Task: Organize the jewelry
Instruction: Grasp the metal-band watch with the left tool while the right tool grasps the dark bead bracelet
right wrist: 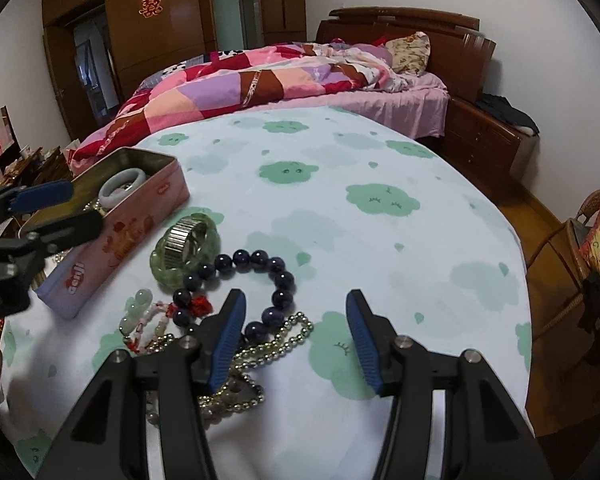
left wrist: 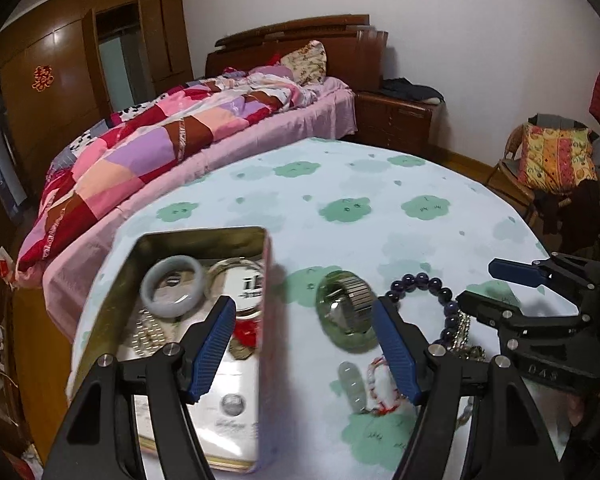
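Two grippers over a round table (right wrist: pixel 380 160) with a green cloud cloth, bed (right wrist: pixel 300 76) behind, pink tin (right wrist: pixel 132 232) at left holding a pale bangle (right wrist: pixel 122 186), green bangle (right wrist: pixel 180 276) and dark bead bracelet (right wrist: pixel 276 266) at lower middle, left gripper (left wrist: pixel 304 344) fingers wide apart, right gripper (right wrist: pixel 296 340) fingers apart, both holding nothing

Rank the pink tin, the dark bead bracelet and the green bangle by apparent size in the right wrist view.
1. pink tin, clearly largest.
2. dark bead bracelet.
3. green bangle, smallest; it lies slightly farther from the camera than the bracelet, so the true gap is unsure.
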`<state>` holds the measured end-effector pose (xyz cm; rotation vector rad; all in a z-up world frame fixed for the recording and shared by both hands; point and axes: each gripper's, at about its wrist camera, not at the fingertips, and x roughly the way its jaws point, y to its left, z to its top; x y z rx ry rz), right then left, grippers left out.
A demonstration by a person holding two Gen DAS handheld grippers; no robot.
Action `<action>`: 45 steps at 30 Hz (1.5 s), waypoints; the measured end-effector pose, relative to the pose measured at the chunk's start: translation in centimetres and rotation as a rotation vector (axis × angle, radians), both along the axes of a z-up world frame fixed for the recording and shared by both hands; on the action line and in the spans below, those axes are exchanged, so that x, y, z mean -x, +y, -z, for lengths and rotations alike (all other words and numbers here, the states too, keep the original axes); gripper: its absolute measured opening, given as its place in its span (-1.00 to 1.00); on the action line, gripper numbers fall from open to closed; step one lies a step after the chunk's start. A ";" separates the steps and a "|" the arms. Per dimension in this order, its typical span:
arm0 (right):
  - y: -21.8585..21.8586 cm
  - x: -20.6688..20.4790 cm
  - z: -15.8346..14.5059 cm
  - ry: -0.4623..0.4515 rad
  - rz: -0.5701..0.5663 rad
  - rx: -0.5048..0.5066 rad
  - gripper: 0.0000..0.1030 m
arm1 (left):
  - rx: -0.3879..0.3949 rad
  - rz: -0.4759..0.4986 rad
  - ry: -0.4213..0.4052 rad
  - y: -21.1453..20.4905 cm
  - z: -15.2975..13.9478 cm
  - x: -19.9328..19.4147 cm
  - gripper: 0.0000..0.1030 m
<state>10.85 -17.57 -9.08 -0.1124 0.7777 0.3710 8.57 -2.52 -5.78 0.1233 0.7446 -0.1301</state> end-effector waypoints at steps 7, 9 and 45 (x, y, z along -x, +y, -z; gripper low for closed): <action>-0.1 0.2 -0.2 -0.037 0.008 0.016 0.20 | -0.024 0.029 0.043 -2.4 1.5 -1.8 0.37; -0.3 0.1 0.0 -0.036 0.018 0.018 0.21 | -0.033 0.034 0.062 -3.0 2.2 -2.4 0.23; 1.8 -2.6 1.9 0.083 -0.029 0.111 -0.19 | 0.104 0.073 -0.042 -1.1 -3.2 -0.6 -0.71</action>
